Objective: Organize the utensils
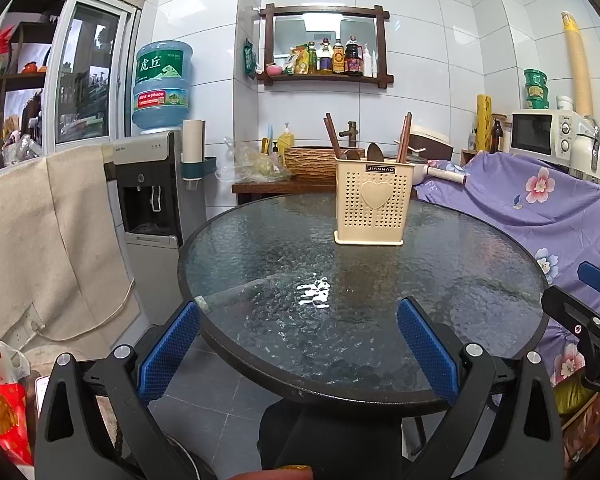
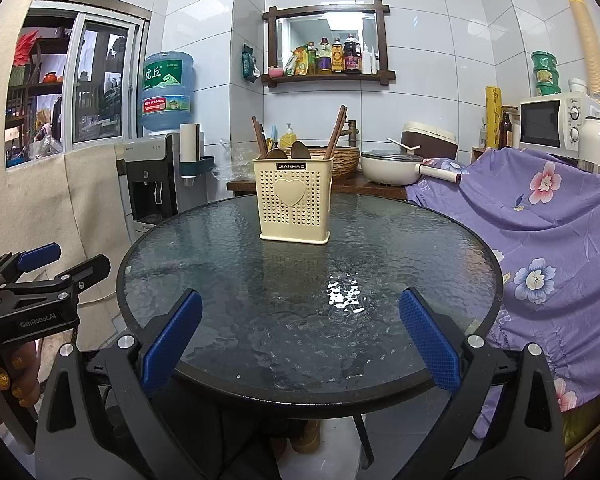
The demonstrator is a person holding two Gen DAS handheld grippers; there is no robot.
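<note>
Cream perforated utensil holder (image 1: 374, 202) upright, brown chopsticks (image 1: 403, 138), spoons (image 1: 373, 152) inside

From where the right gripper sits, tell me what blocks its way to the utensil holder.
Nothing visible does. The right gripper is open at the near edge, and only bare glass table lies between it and the utensil holder.

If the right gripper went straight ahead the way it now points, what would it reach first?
Probably the cream utensil holder; the open right gripper points across bare glass table just right of it, so it might narrowly pass.
</note>
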